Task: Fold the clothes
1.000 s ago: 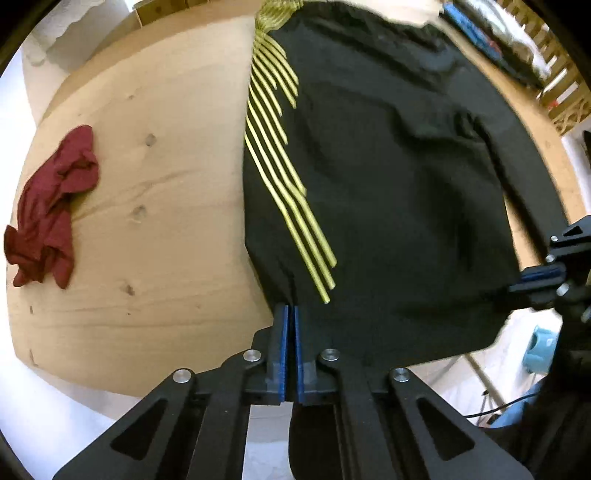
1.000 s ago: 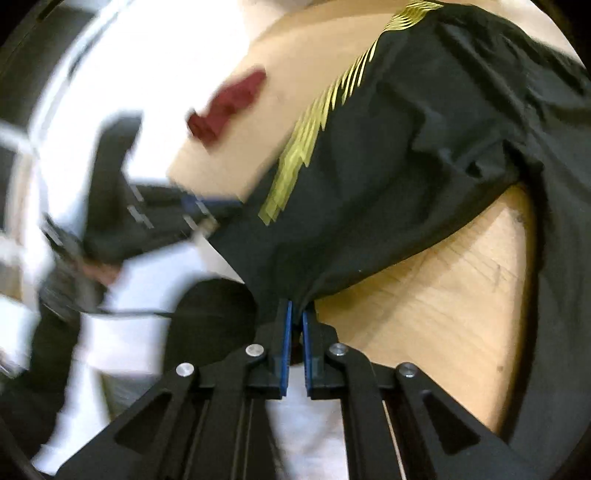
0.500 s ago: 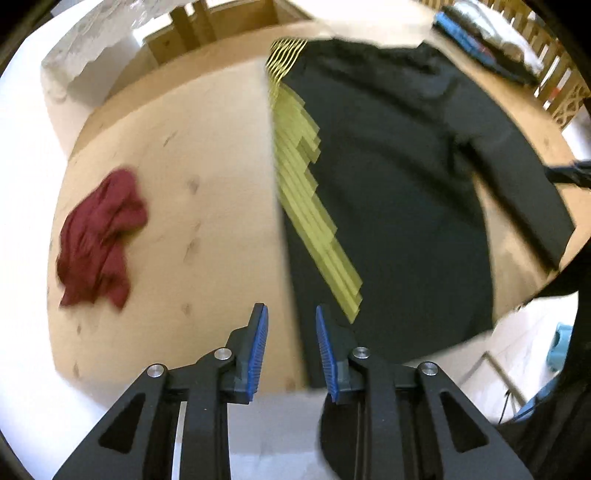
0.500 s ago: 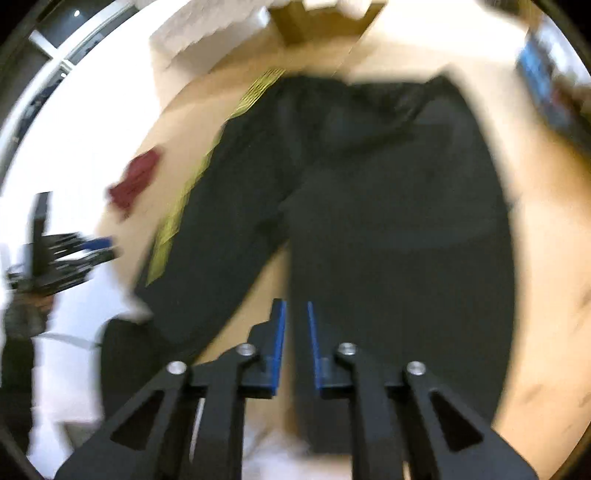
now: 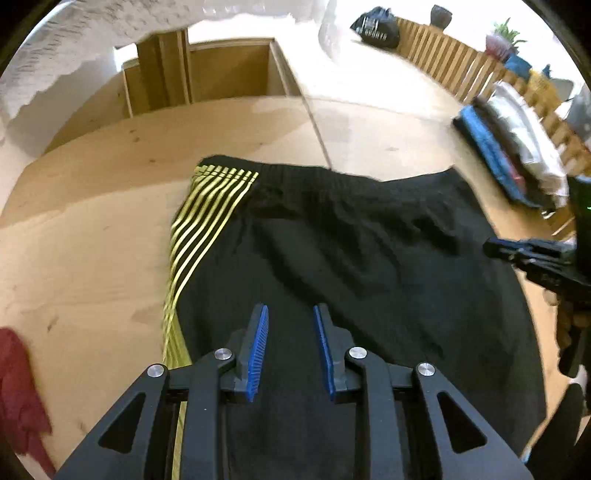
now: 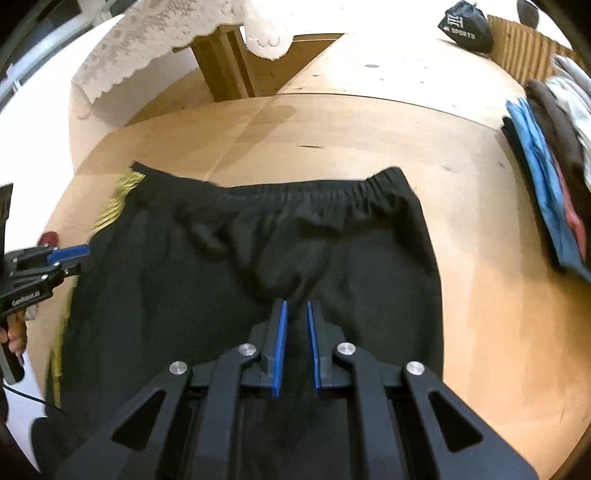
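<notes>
Black trousers (image 5: 351, 258) with yellow side stripes (image 5: 199, 229) lie flat on the wooden table (image 5: 92, 229), elastic waistband at the far side. They also show in the right wrist view (image 6: 240, 266). My left gripper (image 5: 290, 314) is open and empty above the left leg. My right gripper (image 6: 295, 308) is open and empty above the crotch. Each gripper shows in the other's view, the right one (image 5: 517, 251) at the trousers' right edge, the left one (image 6: 62, 254) at their left edge.
A crumpled dark red garment (image 5: 18, 387) lies at the table's near left. A stack of folded clothes (image 6: 546, 177) sits at the right. A black sports bag (image 6: 465, 26) and a wooden slat fence (image 5: 461, 70) stand at the back.
Both grippers let go of the trouser hems and opened. They moved forward over the table, toward the waistband. The trousers now lie flat.
</notes>
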`<act>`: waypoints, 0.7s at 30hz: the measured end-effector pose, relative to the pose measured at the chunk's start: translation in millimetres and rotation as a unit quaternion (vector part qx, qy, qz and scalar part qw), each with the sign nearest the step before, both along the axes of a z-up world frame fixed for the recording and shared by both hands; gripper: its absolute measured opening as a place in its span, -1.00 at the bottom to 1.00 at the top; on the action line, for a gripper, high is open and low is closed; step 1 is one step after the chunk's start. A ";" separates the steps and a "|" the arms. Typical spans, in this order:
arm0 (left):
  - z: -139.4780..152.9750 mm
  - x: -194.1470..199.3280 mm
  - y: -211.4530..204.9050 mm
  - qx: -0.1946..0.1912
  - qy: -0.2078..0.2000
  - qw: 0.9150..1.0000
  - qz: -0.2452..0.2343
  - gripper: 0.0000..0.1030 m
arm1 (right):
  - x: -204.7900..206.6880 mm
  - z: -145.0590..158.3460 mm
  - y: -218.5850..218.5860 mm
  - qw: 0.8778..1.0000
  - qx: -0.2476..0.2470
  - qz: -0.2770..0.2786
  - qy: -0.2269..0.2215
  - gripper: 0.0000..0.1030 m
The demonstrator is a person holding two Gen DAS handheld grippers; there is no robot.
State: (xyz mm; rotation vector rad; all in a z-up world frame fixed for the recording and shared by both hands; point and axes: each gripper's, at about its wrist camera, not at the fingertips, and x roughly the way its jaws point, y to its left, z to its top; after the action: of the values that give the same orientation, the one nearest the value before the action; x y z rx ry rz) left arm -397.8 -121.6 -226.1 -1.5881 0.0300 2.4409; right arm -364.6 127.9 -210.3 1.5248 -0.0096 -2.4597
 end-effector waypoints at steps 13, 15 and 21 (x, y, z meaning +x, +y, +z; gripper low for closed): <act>-26.8 -95.0 14.5 -0.034 0.023 0.999 0.015 -0.73 | -65.3 -8.4 62.0 0.986 0.116 -0.115 -0.012 -0.95; -12.9 -88.1 14.3 -0.026 0.032 0.999 0.023 -0.76 | -58.8 3.3 68.3 0.989 0.085 -0.121 -0.017 -0.95; 68.8 18.5 55.3 -0.020 0.093 0.993 -0.075 -0.65 | 34.3 82.8 81.1 0.994 -0.058 -0.086 0.029 -0.66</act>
State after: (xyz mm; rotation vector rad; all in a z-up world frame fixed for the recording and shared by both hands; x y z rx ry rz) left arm -379.3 -66.2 -157.3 -1.3166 0.2210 2.4748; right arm -330.3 208.9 -127.5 1.4587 -0.2809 -2.5827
